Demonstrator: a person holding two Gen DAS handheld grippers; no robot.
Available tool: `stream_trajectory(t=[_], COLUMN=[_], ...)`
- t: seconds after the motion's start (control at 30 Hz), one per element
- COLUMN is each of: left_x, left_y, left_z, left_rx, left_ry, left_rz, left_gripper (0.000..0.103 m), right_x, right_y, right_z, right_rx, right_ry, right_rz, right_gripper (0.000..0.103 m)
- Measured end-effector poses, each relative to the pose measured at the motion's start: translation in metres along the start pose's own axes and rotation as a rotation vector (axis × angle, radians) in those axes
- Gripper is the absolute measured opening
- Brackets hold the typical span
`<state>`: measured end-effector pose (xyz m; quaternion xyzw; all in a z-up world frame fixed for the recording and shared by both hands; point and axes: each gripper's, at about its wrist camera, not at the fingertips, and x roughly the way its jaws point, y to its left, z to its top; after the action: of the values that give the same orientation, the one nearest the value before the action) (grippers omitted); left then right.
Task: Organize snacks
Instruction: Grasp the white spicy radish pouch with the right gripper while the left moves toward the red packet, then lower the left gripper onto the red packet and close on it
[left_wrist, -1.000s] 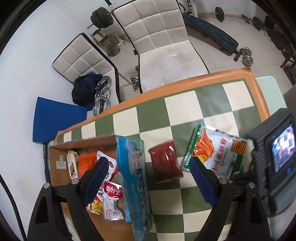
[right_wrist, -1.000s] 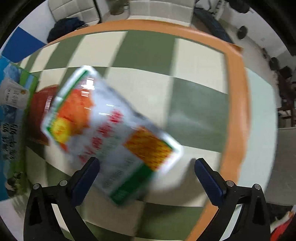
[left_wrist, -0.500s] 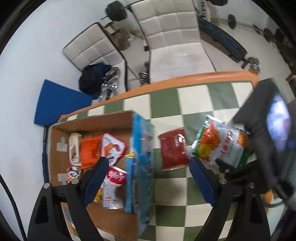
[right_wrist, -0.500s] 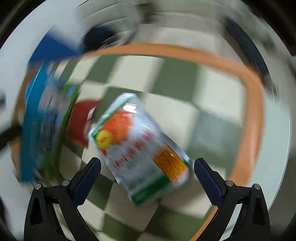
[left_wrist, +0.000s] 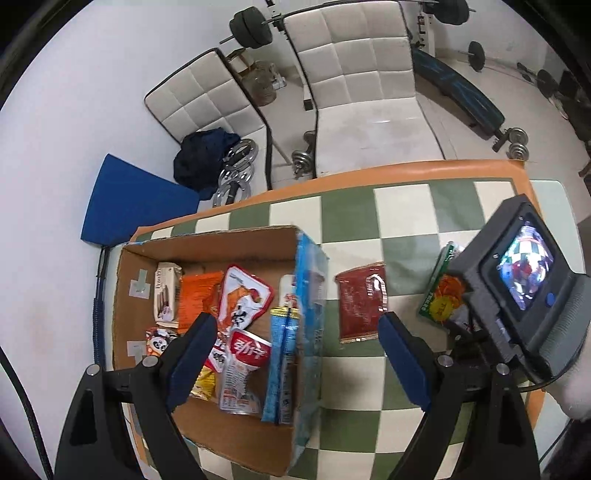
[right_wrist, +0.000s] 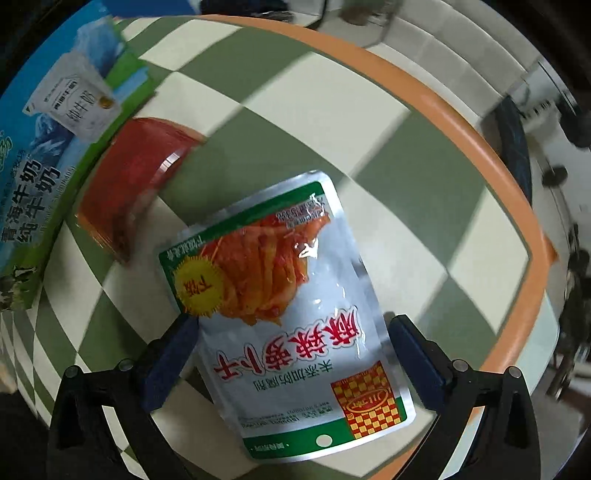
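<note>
table: green-and-cream checkered top (left_wrist: 388, 373) with orange rim, under both tongs
box: open cardboard carton (left_wrist: 207, 243) with blue printed side, under the left tongs' left finger; several snack packs lie inside
right tongs: right gripper (right_wrist: 291, 354) jaws spread wide, one finger on each side of the silver pouch; left finger tip right against the pouch edge, right finger near the other edge, contact unclear; not clamped
left tongs: left gripper (left_wrist: 295, 354) jaws spread wide, holding nothing, hovering over the carton's blue side wall
silver pouch: pickled-radish snack pouch (right_wrist: 291, 314), flat on table between the right tongs' fingers, green-trimmed end nearest the tongs' base
red pack: red snack packet (left_wrist: 362, 301) on table just beyond the left tongs' right finger, between carton and silver pouch; in the right wrist view it sits ahead-left of the pouch, nearly touching it
</note>
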<state>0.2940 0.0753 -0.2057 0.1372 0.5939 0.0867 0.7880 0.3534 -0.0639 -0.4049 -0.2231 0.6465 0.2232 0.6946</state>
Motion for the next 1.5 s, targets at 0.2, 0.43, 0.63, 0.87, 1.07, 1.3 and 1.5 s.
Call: stream_trajectory(t=[0.2, 0.43, 0.63, 0.87, 1.07, 1.3, 1.5], left_x=[0.005, 0.043, 0.113, 0.16, 0.166, 0.173, 0.16], left_y=[-0.041, -0.098, -0.11, -0.09, -0.082, -0.069, -0.082], left_z=[-0.002, 0.01, 0.026, 0.036, 0.039, 0.03, 0.015], left_rx=[0.069, 0.149, 0.156, 0.054, 0.016, -0.026, 0.007], left_ry=[0.012, 0.099, 0.247, 0.361, 0.398, 0.408, 0.392], left_rz=[-0.031, -0.064, -0.007, -0.021, -0.069, -0.188, -0.261], left_gripper=[0.088, 0.088, 0.088, 0.094, 0.094, 0.089, 0.089], right_x=[0.0, 0.005, 0.007, 0.017, 0.011, 0.025, 0.025], right_y=[-0.037, -0.076, -0.087, -0.096, -0.097, -0.084, -0.082], right_z=[-0.042, -0.081, -0.081, -0.06, -0.066, -0.083, -0.084], right_rx=[0.13, 0.288, 0.376, 0.398, 0.41, 0.391, 0.407], right_ry=[0.009, 0.038, 0.061, 0.062, 0.078, 0.105, 0.109], right_rz=[-0.008, -0.007, 0.002, 0.005, 0.014, 0.035, 0.053], right_gripper=[0.103, 0.103, 0.103, 0.103, 0.103, 0.103, 0.103])
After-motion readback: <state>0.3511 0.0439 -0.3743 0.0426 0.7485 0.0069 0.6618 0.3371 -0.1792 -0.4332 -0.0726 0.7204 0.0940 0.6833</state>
